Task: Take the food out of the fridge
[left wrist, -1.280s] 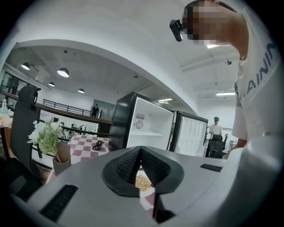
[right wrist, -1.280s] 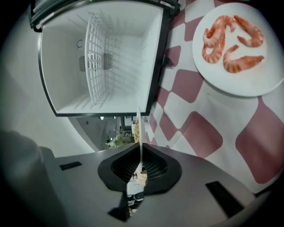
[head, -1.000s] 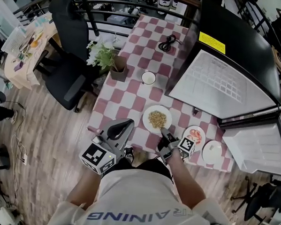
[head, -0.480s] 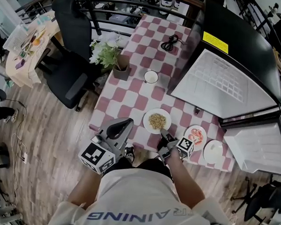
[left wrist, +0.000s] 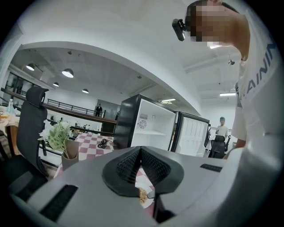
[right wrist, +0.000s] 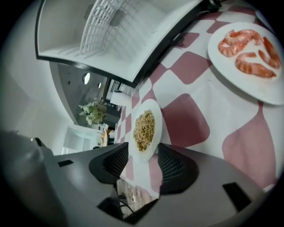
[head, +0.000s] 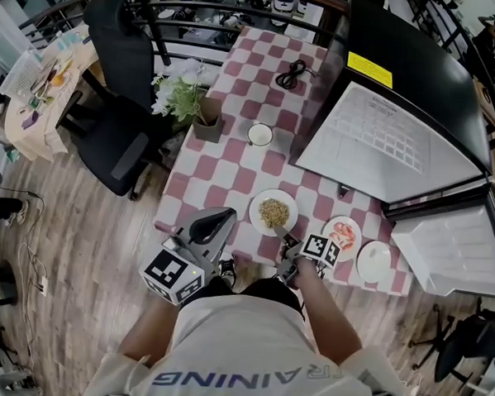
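A white plate of grains (head: 273,213) rests on the checkered table (head: 232,171) near its front edge. My right gripper (head: 283,235) reaches the plate's near rim. In the right gripper view its jaws have just been opening and stand open (right wrist: 143,153), with the grain plate's (right wrist: 145,128) rim between the pads, untouched. A plate of shrimp (head: 342,236) (right wrist: 248,57) lies to the right, then an empty white plate (head: 373,261). My left gripper (head: 215,225) hovers at the table's front left, shut (left wrist: 140,150) and empty. The black fridge (head: 419,86) stands open on the right.
A small white bowl (head: 260,135), a potted plant (head: 191,104) and a black cable (head: 293,74) sit farther back on the table. The fridge door (head: 458,255) swings out at the right. A black office chair (head: 119,120) stands left of the table.
The right gripper's jaws have parted from the grain plate's rim, and its wrist has rolled so the marker cube faces up. The left gripper has not moved.
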The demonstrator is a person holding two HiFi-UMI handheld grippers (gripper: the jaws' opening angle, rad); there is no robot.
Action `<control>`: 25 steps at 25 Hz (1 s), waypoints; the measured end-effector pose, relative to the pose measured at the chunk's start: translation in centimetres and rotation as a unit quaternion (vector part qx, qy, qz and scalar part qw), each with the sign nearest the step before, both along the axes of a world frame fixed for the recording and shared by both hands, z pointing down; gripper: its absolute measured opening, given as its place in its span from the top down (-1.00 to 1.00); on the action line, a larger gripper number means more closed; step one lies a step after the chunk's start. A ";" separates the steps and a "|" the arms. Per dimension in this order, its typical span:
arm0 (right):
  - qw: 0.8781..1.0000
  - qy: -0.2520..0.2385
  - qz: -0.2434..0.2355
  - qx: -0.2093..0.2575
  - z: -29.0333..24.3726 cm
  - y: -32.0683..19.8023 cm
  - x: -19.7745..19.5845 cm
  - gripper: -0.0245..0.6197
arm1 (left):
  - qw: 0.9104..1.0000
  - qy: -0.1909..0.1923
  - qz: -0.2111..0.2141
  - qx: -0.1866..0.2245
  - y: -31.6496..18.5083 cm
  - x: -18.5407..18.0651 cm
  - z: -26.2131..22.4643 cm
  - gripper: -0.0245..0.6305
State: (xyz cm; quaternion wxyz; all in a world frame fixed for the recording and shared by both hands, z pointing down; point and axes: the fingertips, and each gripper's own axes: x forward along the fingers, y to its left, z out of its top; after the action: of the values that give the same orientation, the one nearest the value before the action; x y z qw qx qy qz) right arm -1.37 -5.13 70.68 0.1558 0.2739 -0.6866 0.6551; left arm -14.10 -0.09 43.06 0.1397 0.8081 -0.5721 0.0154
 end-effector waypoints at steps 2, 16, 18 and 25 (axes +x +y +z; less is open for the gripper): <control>0.998 0.035 -0.048 0.024 0.2 0.6 -0.1 0.26 | 1.000 0.001 0.005 -0.001 -0.1 0.1 0.0 0.90; 0.975 0.151 -0.111 0.122 -1.3 0.8 2.7 0.75 | 0.998 0.006 0.066 0.006 -1.9 2.0 -0.8 0.90; 0.977 0.126 -0.080 0.150 -3.3 -0.2 3.5 0.83 | 0.996 0.007 0.083 0.010 -2.5 3.0 -1.1 0.90; 0.946 0.104 0.011 0.306 -12.3 -4.1 7.5 0.86 | 0.988 0.004 0.151 0.032 -5.0 7.6 -2.3 0.90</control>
State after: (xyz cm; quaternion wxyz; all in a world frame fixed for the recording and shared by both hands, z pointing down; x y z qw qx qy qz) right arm 6.13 -9.26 58.40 0.1277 0.3828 -0.8308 0.3833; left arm -6.47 -5.05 40.81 0.1119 0.8892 -0.4433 0.0144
